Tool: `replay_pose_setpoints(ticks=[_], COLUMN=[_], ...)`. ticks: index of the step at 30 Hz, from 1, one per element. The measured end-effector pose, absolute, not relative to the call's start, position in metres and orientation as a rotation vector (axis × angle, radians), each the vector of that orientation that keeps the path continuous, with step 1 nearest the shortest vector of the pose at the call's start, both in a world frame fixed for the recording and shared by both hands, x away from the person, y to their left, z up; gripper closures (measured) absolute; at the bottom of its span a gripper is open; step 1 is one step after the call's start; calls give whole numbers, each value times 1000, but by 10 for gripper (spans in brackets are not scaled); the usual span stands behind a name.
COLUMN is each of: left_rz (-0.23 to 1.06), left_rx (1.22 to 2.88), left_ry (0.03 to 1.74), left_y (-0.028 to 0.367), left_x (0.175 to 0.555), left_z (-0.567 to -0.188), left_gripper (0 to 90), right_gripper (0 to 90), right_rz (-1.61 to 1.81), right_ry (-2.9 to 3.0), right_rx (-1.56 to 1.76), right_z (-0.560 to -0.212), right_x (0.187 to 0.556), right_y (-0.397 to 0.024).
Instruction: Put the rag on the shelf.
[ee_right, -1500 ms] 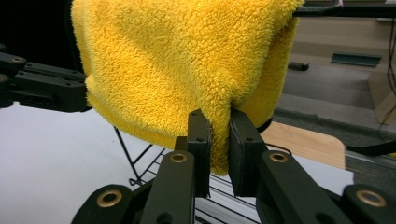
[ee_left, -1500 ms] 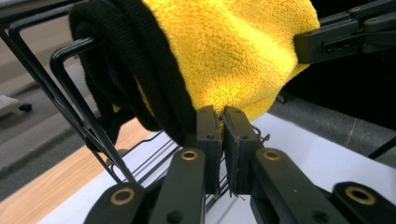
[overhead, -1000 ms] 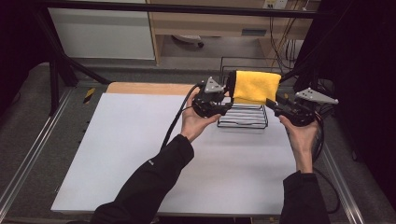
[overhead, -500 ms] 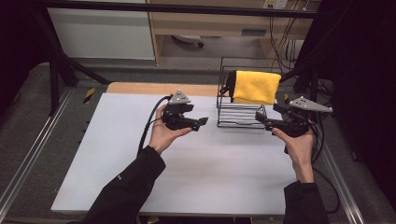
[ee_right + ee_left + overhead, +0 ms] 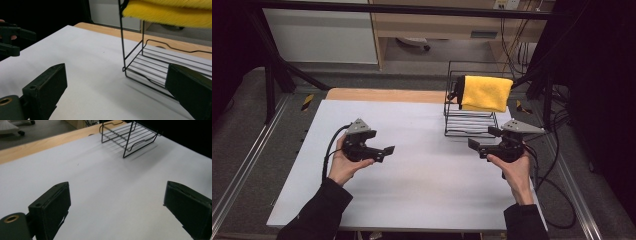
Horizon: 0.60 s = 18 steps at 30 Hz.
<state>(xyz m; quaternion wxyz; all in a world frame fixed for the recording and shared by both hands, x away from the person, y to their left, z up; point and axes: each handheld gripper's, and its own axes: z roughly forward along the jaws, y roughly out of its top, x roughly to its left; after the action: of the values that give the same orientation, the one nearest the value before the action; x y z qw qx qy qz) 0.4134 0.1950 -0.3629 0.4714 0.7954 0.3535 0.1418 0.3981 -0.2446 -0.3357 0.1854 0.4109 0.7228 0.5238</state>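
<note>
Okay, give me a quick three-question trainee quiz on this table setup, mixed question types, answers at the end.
1. True or false: the yellow cloth lies flat on the table.
2. Which is nearer the wire rack: A) left gripper B) right gripper?
3. Fill in: both grippers' jaws are ____.

Key:
1. False; it hangs over the rack's top rail.
2. B; the right gripper sits just in front of the rack, the left is out over the white table.
3. Open, with nothing held between them.
</note>
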Motion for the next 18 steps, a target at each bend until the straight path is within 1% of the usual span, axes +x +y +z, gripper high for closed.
replay_pose_setpoints(ticks=[1, 2, 8, 18], left_rz=[347, 355, 370, 373], left_rx=[1948, 1947, 1951, 1975], left_ry=[866, 884, 935, 971], left_y=[195, 207, 237, 266], left_x=[413, 407, 390, 372], left_z=[-363, -370, -391, -420], left_gripper=[65, 65, 61, 77], right_gripper=[39, 36, 19, 6], right_rz=[1473, 1472, 1490, 1460], right_ry=[2044, 2057, 2101, 2208], right_rx=[1149, 1142, 1170, 1210], right_z=[-339, -343, -369, -417], right_x=[397, 395, 390, 380], right_y=[-243, -241, -238, -246])
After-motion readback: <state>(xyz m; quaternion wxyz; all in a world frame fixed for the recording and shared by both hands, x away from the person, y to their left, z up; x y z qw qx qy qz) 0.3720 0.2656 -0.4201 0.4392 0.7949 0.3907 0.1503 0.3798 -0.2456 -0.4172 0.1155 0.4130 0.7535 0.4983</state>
